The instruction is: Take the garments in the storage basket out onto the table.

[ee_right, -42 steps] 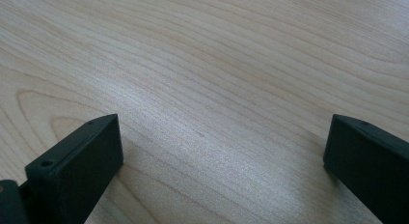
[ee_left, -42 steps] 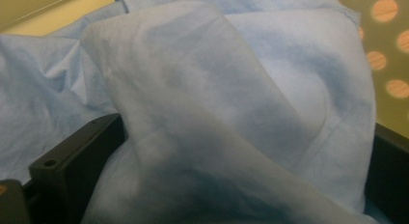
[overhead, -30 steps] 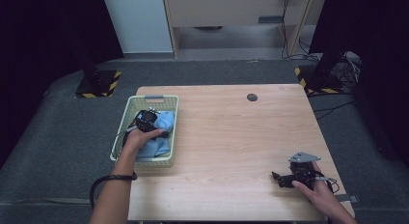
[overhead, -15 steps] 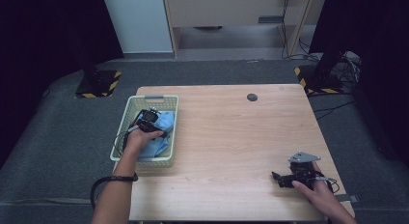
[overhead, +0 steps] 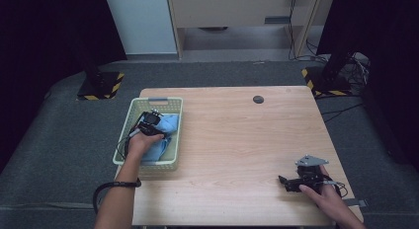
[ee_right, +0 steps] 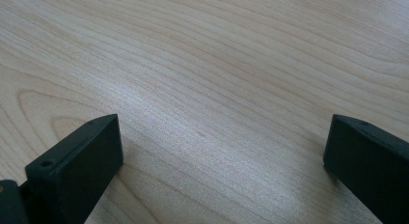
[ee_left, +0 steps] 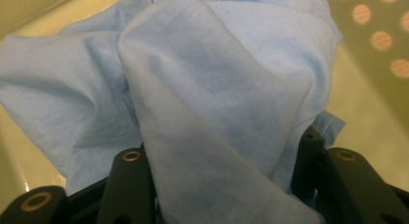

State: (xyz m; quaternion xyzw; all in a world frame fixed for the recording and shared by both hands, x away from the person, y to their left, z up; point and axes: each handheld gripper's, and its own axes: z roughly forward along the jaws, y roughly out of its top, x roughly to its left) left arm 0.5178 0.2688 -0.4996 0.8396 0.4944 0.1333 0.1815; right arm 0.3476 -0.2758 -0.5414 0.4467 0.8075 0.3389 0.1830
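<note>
On the wooden table (overhead: 232, 140), the left gripper (overhead: 149, 121) has just been closing, pinching the blue cloth (ee_left: 212, 89) in the basket (overhead: 163, 99). Next, lift it. The right gripper (ee_right: 222, 151) rests spread wide.

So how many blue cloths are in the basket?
1 that shows: a crumpled blue cloth in the green basket at the table's left side, bunched between the left gripper jaws. More could lie hidden under it.

Soft matt cloth (ee_left: 217, 89) (blue), perforated plastic basket (overhead: 174, 140)
</note>
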